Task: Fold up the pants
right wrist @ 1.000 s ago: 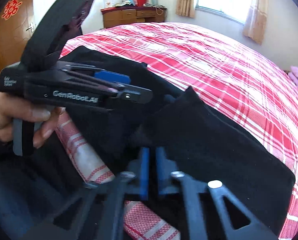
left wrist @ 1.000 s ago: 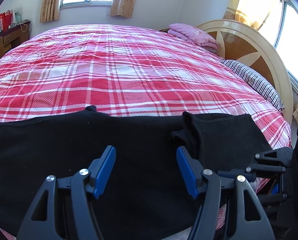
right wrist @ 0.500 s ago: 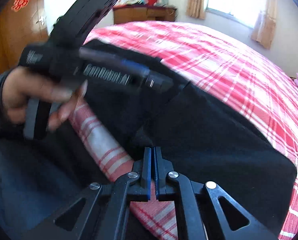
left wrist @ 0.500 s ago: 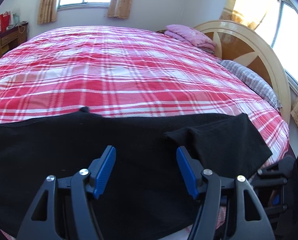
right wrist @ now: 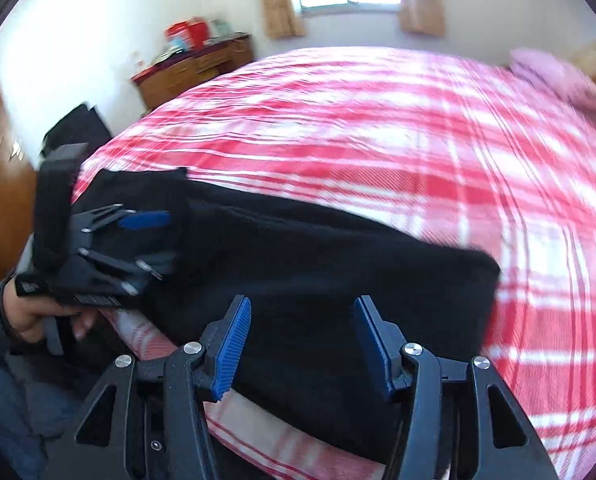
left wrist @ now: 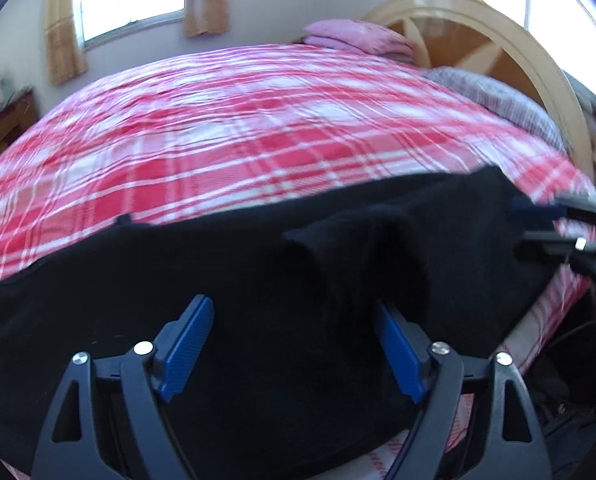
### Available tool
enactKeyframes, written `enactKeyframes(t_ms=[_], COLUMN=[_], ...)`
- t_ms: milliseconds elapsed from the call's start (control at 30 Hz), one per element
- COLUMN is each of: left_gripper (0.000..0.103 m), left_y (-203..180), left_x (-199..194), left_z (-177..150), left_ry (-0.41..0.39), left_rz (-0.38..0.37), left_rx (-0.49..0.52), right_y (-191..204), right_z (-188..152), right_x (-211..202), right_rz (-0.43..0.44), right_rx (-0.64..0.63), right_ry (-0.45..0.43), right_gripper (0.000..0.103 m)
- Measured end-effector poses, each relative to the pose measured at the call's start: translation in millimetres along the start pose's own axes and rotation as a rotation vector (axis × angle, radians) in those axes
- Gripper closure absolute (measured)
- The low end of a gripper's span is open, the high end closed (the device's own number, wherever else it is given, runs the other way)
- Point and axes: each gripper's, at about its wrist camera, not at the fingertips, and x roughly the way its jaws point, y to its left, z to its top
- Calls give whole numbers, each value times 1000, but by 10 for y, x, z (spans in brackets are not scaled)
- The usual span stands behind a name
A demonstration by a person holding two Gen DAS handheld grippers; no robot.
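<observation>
The black pants (left wrist: 258,280) lie flat along the near edge of the bed, with a raised fold near their right end. They also show in the right wrist view (right wrist: 318,260). My left gripper (left wrist: 294,340) is open and empty just above the pants. My right gripper (right wrist: 302,340) is open and empty over the pants' right end. The left gripper also shows in the right wrist view (right wrist: 138,236), held by a hand at the left. The right gripper's tips show in the left wrist view (left wrist: 554,228) at the right edge.
The bed has a red and white plaid cover (left wrist: 258,128). A pink folded cloth (left wrist: 354,36) and a wooden headboard (left wrist: 478,48) are at its far right. A wooden dresser (right wrist: 194,68) stands by the wall.
My right gripper has opened and let go of the pants, and swung to face across the bed. The pants' lifted end has settled down. My left gripper stays open and turned a little right.
</observation>
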Motion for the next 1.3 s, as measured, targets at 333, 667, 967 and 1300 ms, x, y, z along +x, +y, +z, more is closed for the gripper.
enactKeyframes(t_ms=[333,667,967,1300], left_gripper=[2,0,0,0], left_y=[-6,-47,418,2023], left_x=[-402,83,-258,-861], left_z=[115,-71,138,-104], left_ry=[-161,14,-54,-84], left_rz=[-8,41,134,468], left_rx=[-43,52,-29,-201], right_y=[90,405,180,67], right_z=[-154,-315,-122,-81], right_x=[122,241,-48,-108], right_rz=[-90,-181,-125,-109], right_rx=[-90,-354,-186,-94], right_ry=[12,50,-90,-167], right_gripper=[40,34,34,34])
